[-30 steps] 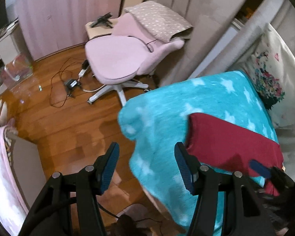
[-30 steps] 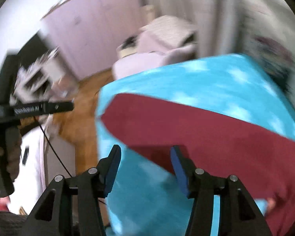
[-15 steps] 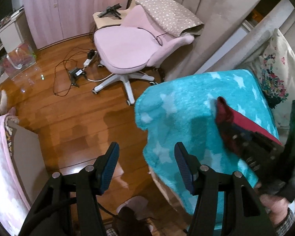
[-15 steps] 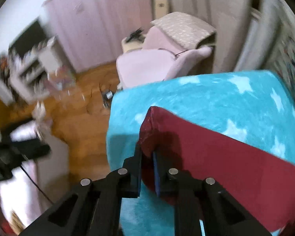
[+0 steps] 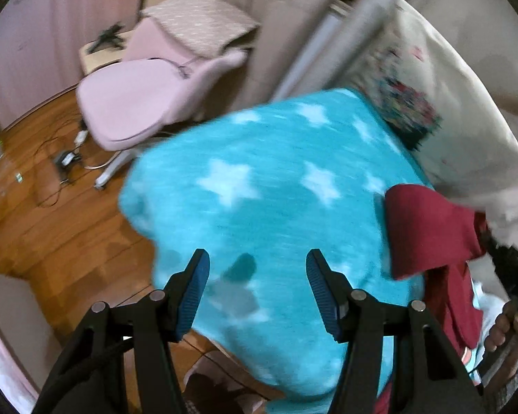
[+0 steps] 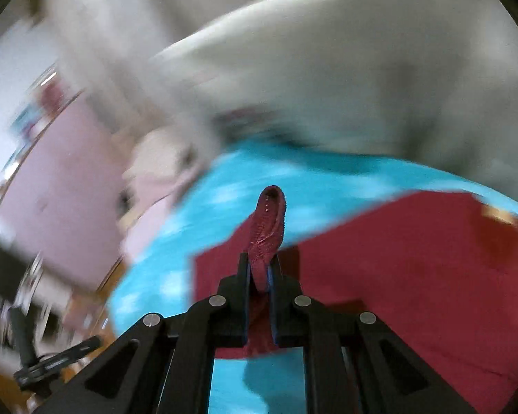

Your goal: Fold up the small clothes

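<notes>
A dark red garment lies on a turquoise blanket with white stars. My right gripper is shut on a corner of the garment, and the pinched fabric sticks up between the fingers. In the left wrist view the garment is lifted at the blanket's right side, with the right gripper behind it. My left gripper is open and empty above the blanket, left of the garment.
A pink office chair stands on the wooden floor beyond the blanket, with cables beside it. A floral pillow and pale curtains are at the right. The right wrist view is heavily blurred.
My right gripper closed on the garment's corner, then lifted and carried it to the right. My left gripper moved over the blanket, still open.
</notes>
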Tool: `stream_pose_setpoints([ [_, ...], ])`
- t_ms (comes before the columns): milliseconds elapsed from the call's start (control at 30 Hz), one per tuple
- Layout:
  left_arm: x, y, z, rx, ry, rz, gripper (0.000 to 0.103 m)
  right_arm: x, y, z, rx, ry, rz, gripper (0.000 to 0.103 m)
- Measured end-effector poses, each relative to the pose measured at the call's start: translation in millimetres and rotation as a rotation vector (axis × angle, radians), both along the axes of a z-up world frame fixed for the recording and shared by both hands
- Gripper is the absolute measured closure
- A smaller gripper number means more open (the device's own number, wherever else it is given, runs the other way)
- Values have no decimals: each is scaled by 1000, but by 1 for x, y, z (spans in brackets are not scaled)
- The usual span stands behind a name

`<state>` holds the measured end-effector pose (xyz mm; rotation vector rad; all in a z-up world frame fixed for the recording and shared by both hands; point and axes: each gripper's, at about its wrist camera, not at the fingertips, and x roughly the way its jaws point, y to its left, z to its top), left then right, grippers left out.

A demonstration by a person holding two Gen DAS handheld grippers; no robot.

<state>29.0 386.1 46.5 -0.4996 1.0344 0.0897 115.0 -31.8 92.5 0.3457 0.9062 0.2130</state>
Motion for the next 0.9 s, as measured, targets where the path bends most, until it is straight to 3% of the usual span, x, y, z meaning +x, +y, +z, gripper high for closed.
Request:
stream_pose_setpoints([
  [200, 4, -58, 8, 24, -9, -103, 46, -49, -172, -23, -44, 49, -391, 94],
  [333, 1, -105, 14, 56, -3, -176, 45, -76, -244, -44, -44, 92, -529, 94],
  [500, -4, -165, 17, 91, 7, -286, 45, -91, -282, -74, -12, 167, -534, 91],
  [667, -11, -226, 21, 131, -18, -387, 44, -116, -301, -56, 6, 112, -540, 78],
  [800, -5, -268, 19, 152, -32, -463, 42, -131, -311, -34, 43, 42, -538, 78],
  [900, 11, -296, 18, 143, -48, -521, 41, -121, -301, -26, 101, 14, -454, 78],
])
